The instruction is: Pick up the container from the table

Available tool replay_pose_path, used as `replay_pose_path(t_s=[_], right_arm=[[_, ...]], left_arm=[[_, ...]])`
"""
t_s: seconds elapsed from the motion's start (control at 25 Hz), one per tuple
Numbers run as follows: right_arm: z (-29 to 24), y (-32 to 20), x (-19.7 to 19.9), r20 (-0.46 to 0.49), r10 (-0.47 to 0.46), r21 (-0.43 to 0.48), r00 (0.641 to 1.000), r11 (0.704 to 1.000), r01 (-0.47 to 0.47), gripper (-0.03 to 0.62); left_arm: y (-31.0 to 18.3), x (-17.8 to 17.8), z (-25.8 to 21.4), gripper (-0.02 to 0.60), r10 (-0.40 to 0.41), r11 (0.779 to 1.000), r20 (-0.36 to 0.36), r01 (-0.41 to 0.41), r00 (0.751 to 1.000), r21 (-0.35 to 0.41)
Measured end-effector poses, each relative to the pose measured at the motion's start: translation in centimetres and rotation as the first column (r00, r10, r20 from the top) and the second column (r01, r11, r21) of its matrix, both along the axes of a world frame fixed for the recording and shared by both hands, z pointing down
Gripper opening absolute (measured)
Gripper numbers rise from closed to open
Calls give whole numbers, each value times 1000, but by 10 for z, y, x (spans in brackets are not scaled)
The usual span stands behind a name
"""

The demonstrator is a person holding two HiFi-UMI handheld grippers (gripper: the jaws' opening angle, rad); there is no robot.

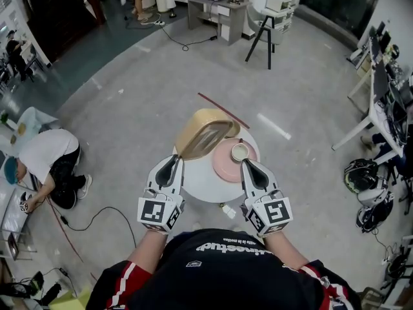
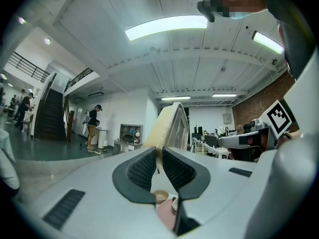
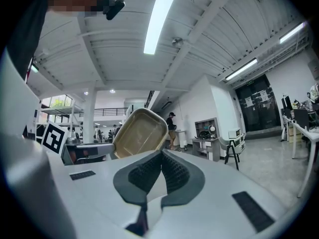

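Container (image 1: 203,133) is held tilted, clear above the round white desk (image 1: 201,185), its rim pinched by the left hand-held gripper (image 1: 174,161). Right hand-held gripper (image 1: 249,165) is pressed together on nothing, beside the pink plate (image 1: 226,165). Open grey floor (image 1: 148,95) is seen all round the desk.

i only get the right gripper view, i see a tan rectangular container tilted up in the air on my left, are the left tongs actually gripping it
observer: yes, the left gripper view shows the left tongs shut on the thin rim of the tan rectangular container.
operator: what's below it, i can't see down
observer: the head view shows a round white table under the container, and on it a pink round plate and a small cream cup.
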State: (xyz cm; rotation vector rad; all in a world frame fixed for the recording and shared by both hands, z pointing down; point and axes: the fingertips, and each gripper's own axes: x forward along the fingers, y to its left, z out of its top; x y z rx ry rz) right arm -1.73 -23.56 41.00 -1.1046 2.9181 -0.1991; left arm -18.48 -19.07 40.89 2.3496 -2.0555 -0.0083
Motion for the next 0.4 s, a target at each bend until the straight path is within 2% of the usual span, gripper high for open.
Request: replay_pose_path(t_s=[0.4], right_arm=[[2,8,-4,-8,-13,6,1000,1000,13,11]], left_arm=[[7,1,2,55,5,1000,-2,-5,1000,2]])
